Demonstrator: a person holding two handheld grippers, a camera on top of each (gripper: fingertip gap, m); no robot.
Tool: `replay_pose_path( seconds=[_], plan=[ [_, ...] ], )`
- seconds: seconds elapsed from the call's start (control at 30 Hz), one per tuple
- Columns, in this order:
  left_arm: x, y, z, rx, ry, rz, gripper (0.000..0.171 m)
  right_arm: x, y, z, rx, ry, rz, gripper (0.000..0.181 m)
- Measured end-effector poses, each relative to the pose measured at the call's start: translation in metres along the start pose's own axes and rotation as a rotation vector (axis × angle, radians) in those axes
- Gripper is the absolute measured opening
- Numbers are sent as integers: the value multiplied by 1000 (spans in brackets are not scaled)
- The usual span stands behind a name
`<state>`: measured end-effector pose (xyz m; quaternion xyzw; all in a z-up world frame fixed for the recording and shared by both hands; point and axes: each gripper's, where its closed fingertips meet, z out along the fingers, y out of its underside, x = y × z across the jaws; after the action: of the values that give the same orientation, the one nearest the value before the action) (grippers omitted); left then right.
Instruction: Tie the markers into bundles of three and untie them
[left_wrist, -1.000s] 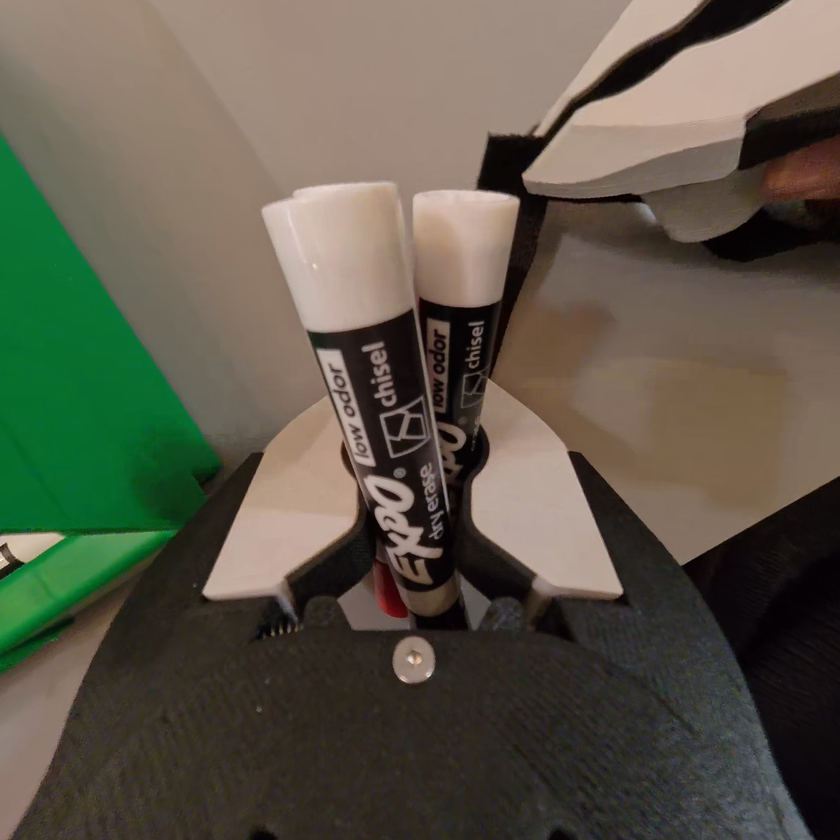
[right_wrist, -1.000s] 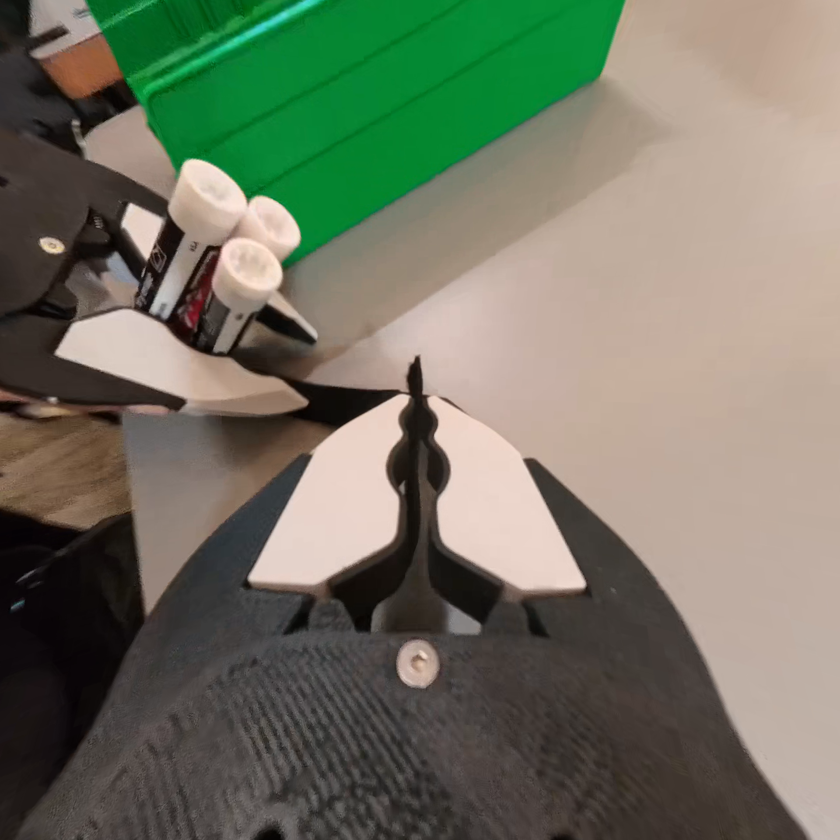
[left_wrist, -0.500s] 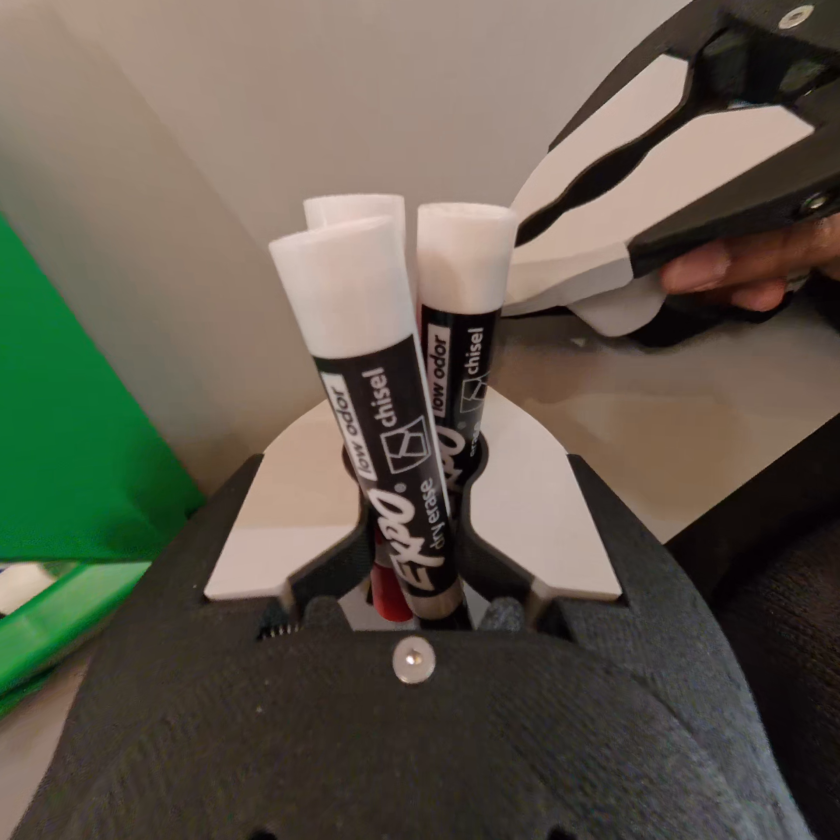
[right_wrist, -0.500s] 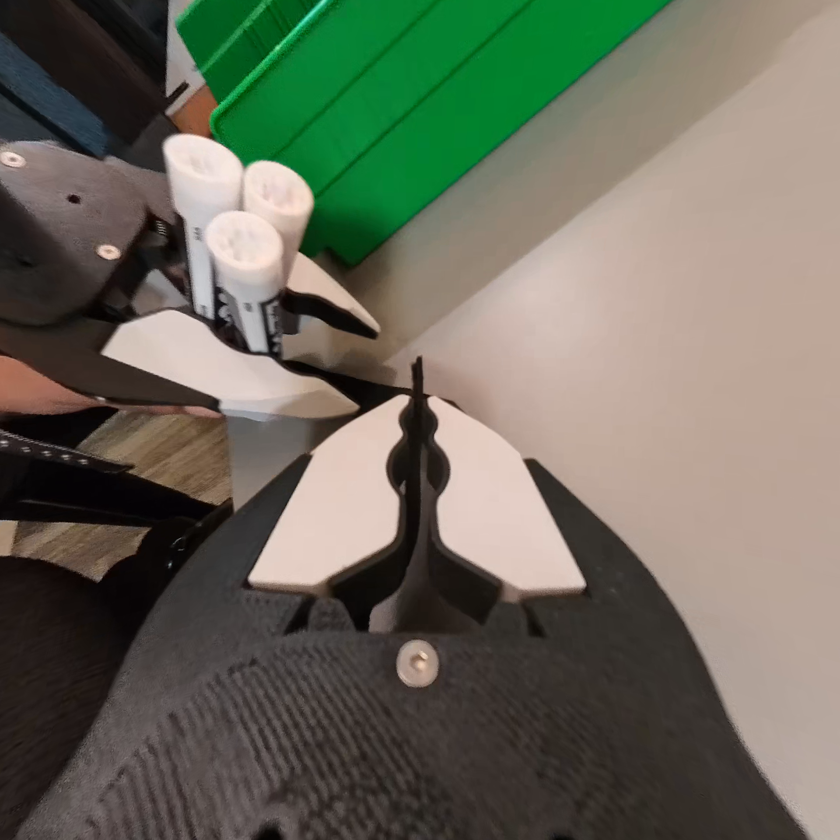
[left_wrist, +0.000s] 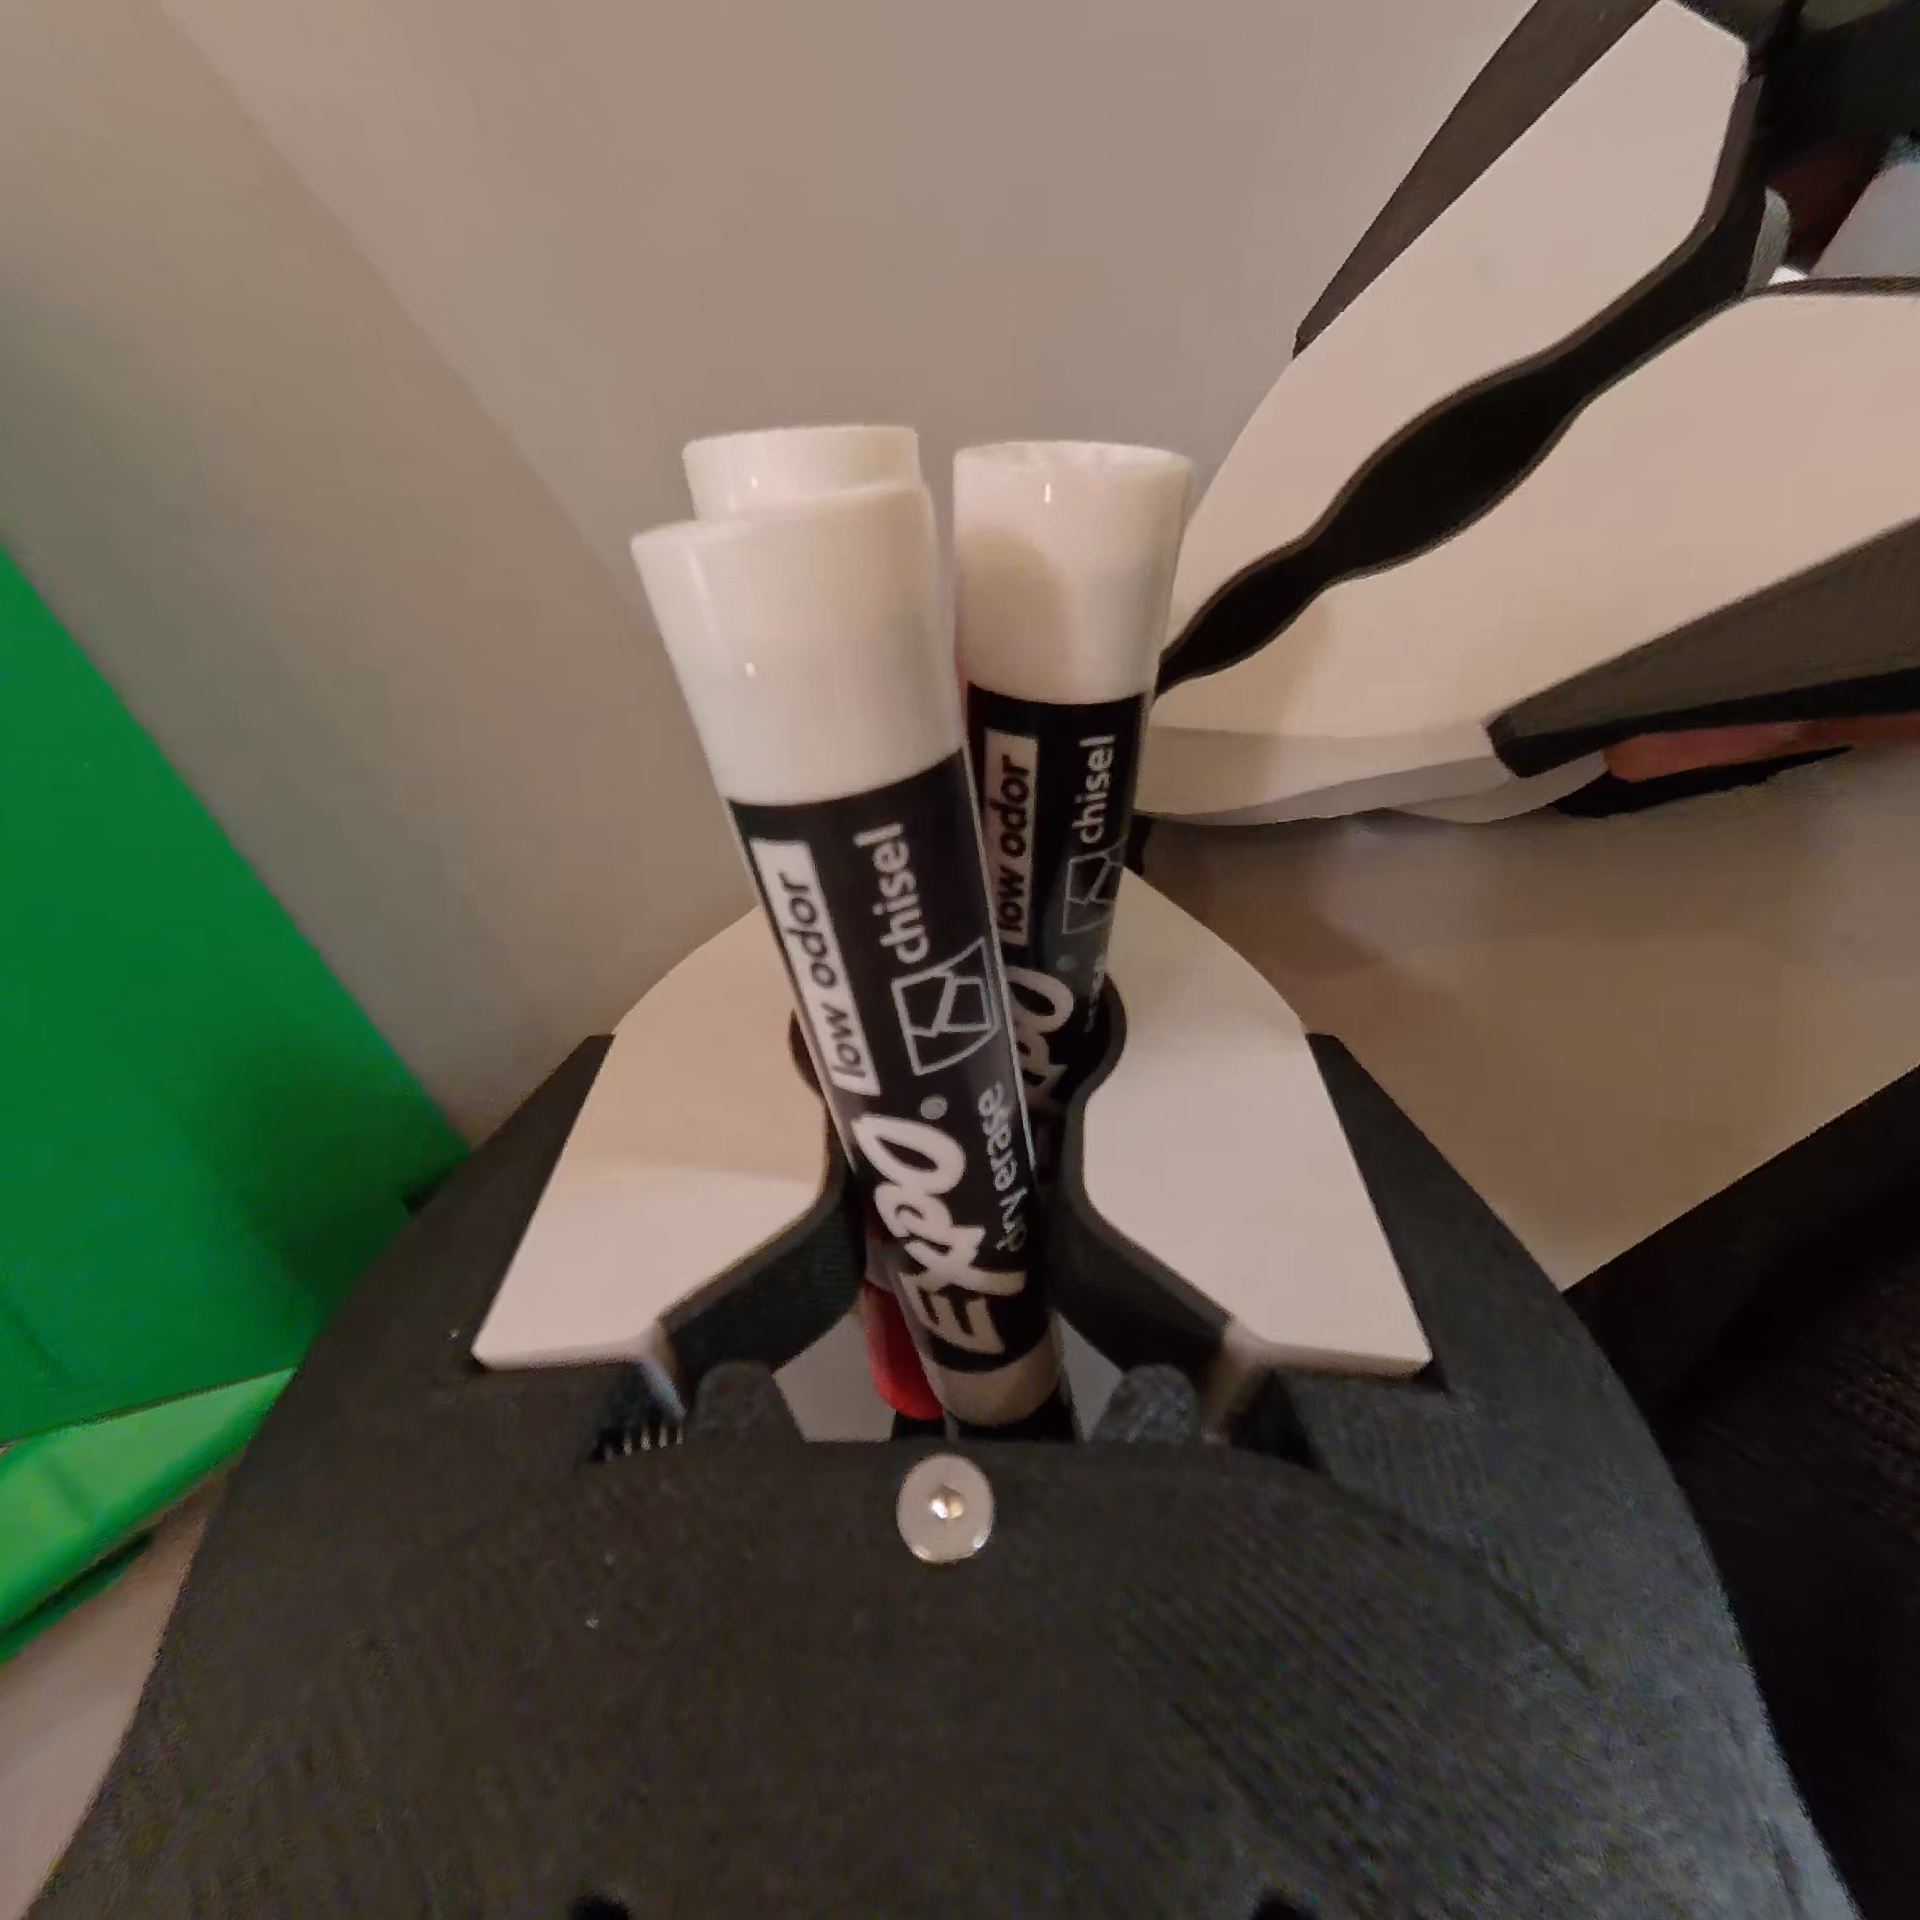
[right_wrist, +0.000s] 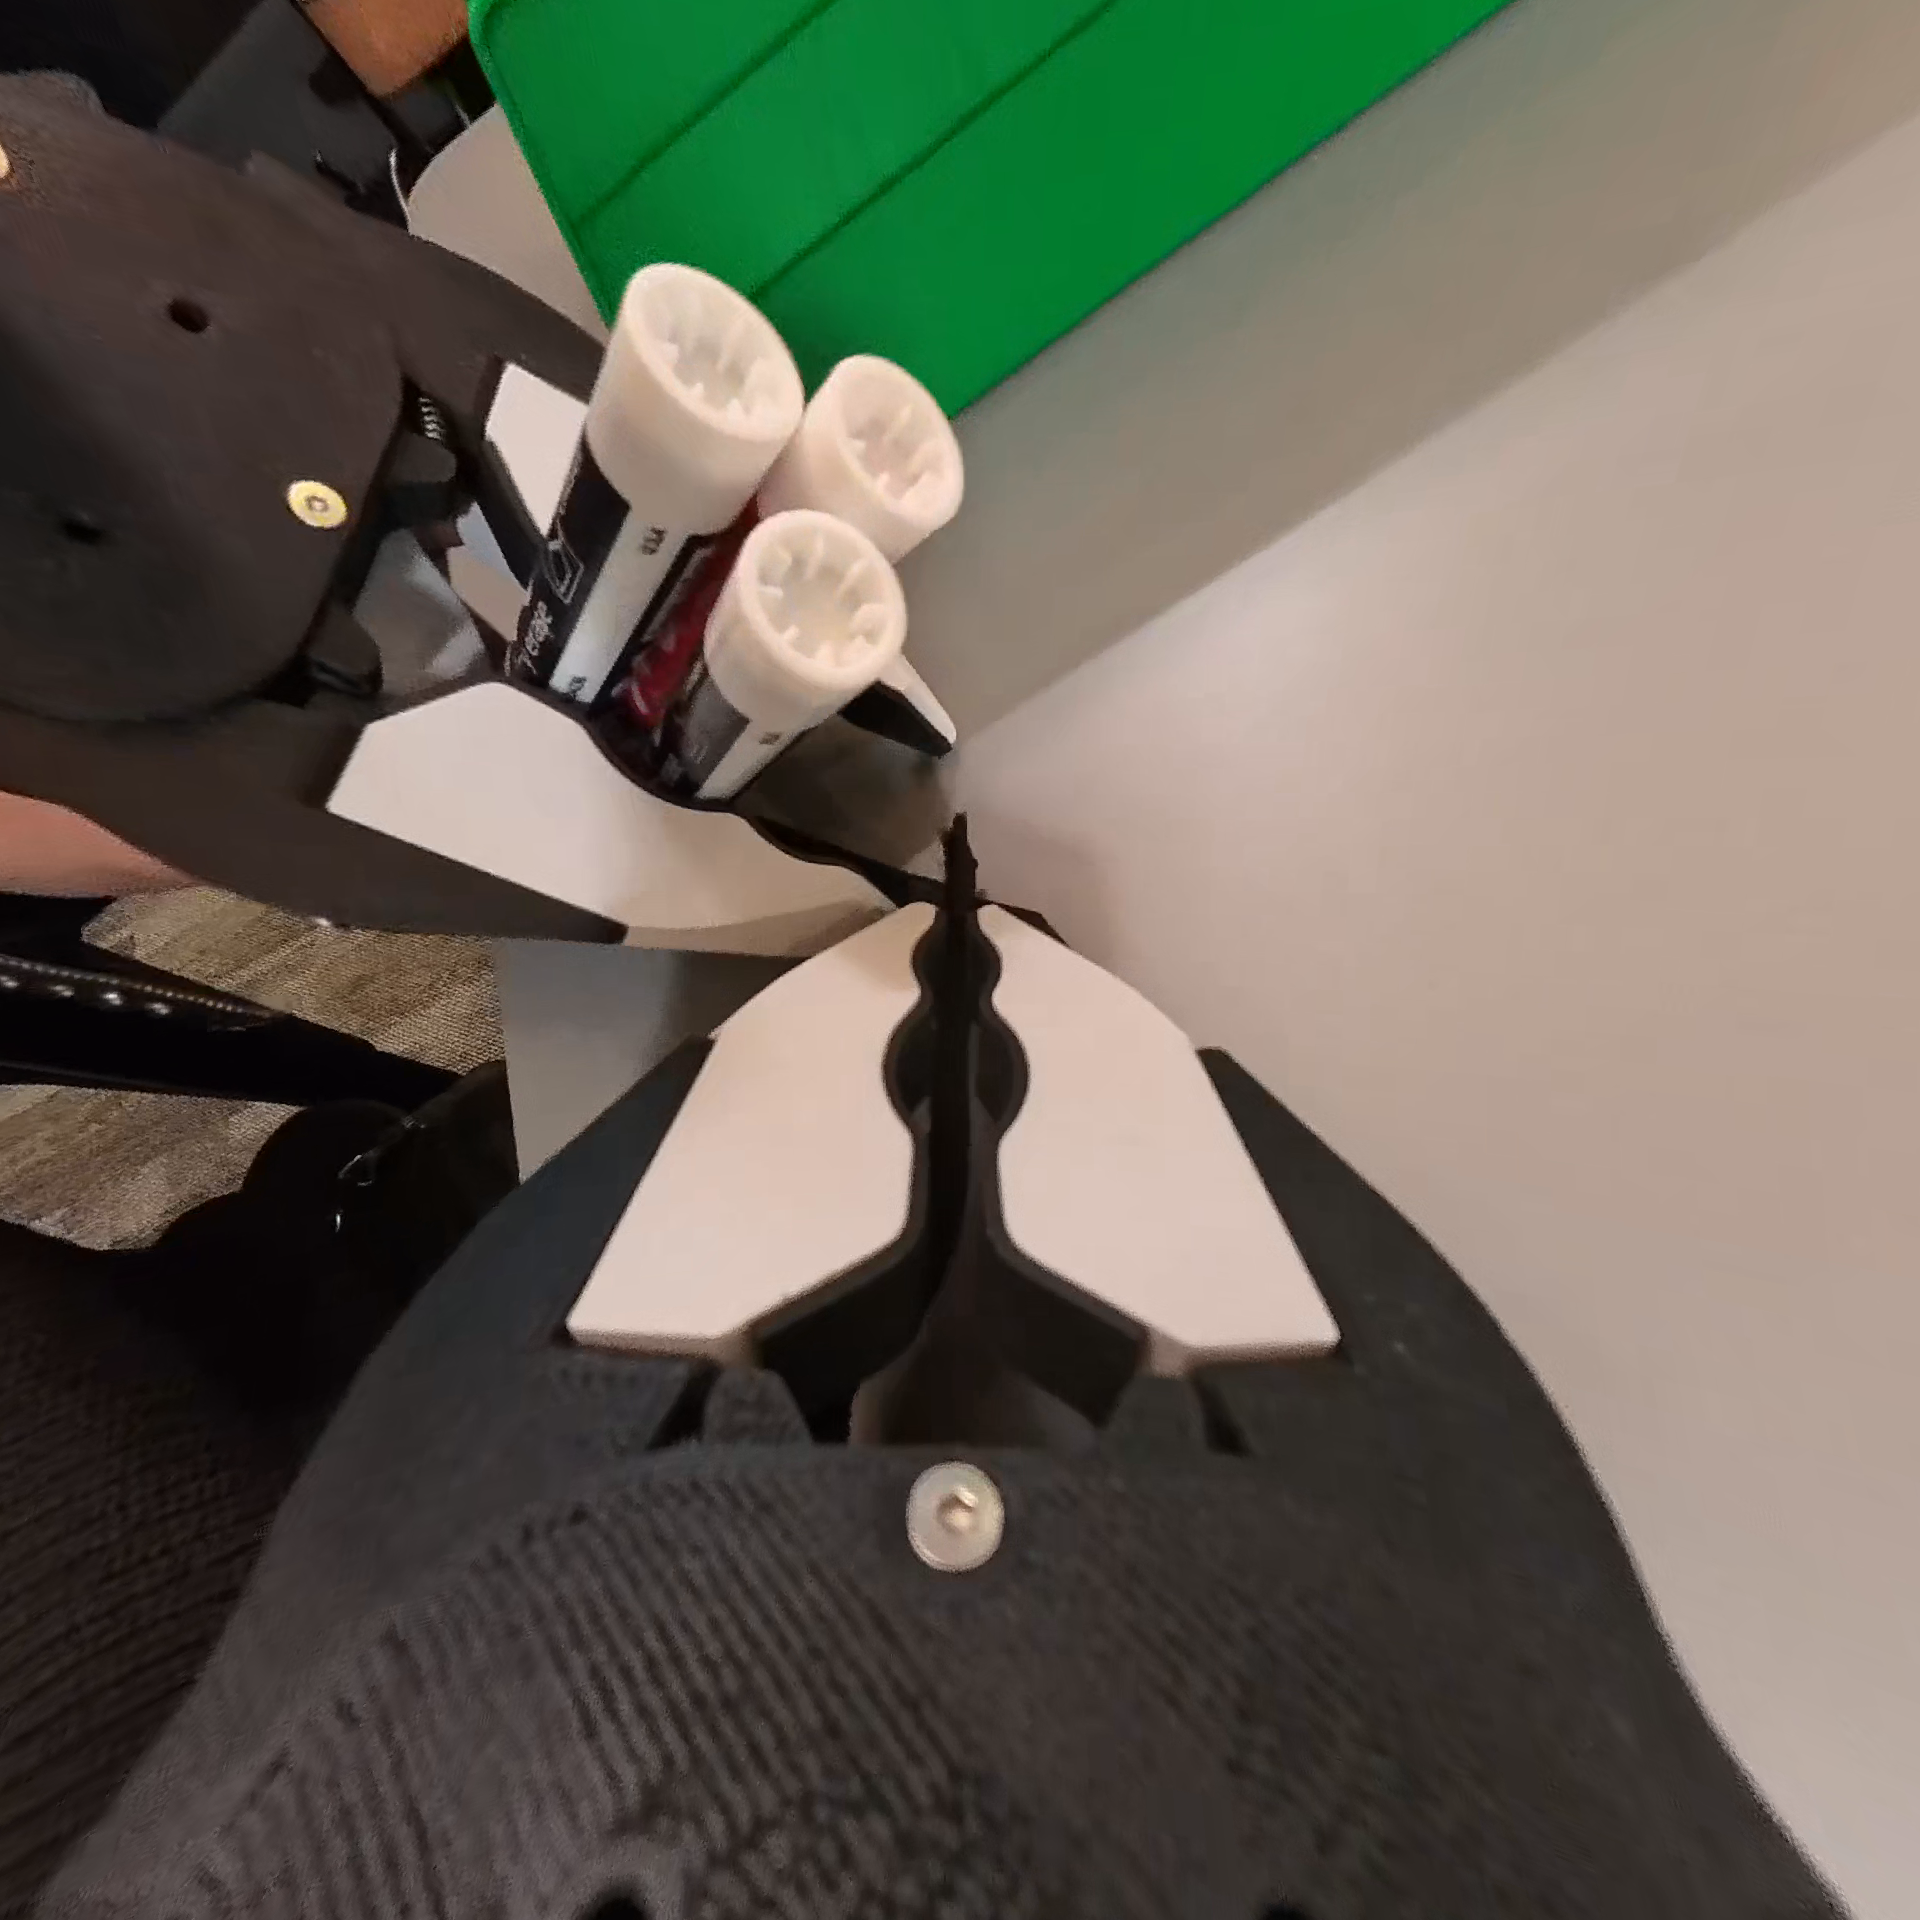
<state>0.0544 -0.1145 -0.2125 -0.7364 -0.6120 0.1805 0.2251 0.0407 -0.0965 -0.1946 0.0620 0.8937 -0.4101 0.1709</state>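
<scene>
My left gripper (left_wrist: 951, 914) is shut on three dry-erase markers (left_wrist: 831, 790) with black labelled barrels and white ends, bunched in the round notch between its fingers. The white ends point away from the camera; a red part shows low between the barrels. In the right wrist view the same markers (right_wrist: 748, 540) stick out of the left gripper (right_wrist: 909, 810), white ends toward the camera. My right gripper (right_wrist: 961, 904) is shut and empty. Its tip sits right by the left gripper's tip. It also shows in the left wrist view (left_wrist: 1174, 675), just right of the markers.
A green plastic bin (right_wrist: 935, 187) stands on the pale table (right_wrist: 1455, 727) beyond the markers; it is at the left in the left wrist view (left_wrist: 156, 935). A hand (left_wrist: 1714, 758) holds the right gripper. Carpet (right_wrist: 260, 966) and dark fabric lie past the table's near edge.
The two grippers have come closer together, so the right gripper's tip is now beside the left gripper's tip and the markers. The left gripper's hold on the markers is unchanged.
</scene>
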Motion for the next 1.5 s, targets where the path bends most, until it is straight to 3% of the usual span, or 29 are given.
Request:
replay_pose_path(
  seconds=[0.47,0.63,0.73,0.8,0.97,1.13,1.23,1.33,1.5],
  plan=[
    [0,2,-3,-97,-122,-6,45,7,-2,-6,38,-39,105,1],
    [0,1,-4,-155,-154,10,45,17,2,-2,-34,139,-74,3],
    [0,2,-4,-151,-170,0,45,18,4,-2,-54,165,-175,4],
    [0,2,-4,-121,-175,-4,45,16,5,-4,-56,124,-178,3],
    [0,2,-3,-97,-174,-35,45,-2,15,-17,-59,-212,27,3],
    [0,2,-3,-94,-153,-55,45,-25,34,-36,-115,-361,-138,1],
    [0,3,-3,-82,-139,-70,45,4,26,-42,-56,-204,-128,0],
    [0,2,-2,-78,-130,-76,45,5,6,-55,79,-252,-56,0],
    [0,2,-2,-69,-127,-75,45,9,-3,-46,116,-154,-96,0]
  ],
)
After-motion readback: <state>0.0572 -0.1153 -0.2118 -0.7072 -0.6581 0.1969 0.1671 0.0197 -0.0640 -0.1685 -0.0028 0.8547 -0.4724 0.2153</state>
